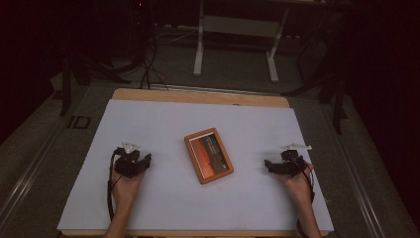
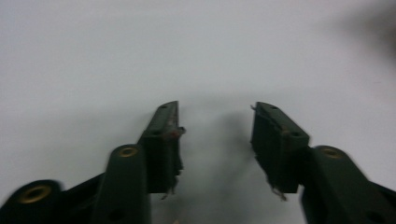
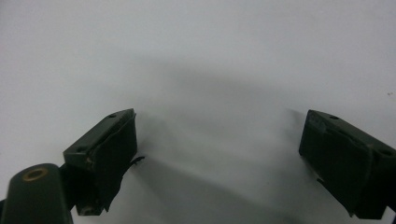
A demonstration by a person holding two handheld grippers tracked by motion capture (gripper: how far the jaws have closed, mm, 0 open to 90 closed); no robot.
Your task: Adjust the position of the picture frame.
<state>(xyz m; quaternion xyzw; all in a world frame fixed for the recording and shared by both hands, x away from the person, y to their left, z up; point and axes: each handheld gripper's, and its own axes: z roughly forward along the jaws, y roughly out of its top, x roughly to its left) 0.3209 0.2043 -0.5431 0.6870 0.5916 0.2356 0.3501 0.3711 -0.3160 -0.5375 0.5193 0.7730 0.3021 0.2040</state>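
Note:
A flat rectangular object with an orange-brown wooden frame (image 1: 208, 155) and a dark red picture inside lies in the middle of the white table cover (image 1: 163, 121), slightly turned. My left gripper (image 1: 144, 161) rests on the cover to the left of it, held by a hand, its jaws pointing right toward the frame. In the left gripper view that gripper (image 2: 215, 123) stands open over bare white surface. My right gripper (image 1: 269, 164) sits to the right of the frame, pointing left. Its jaws in the right gripper view (image 3: 217, 133) are wide open with nothing between them.
The white cover lies on a wooden table whose far edge (image 1: 200, 96) shows. Beyond it, on the dark floor, stand a white frame's legs (image 1: 199, 49) and tangled black cables (image 1: 148, 59). Bare cover surrounds the framed object on all sides.

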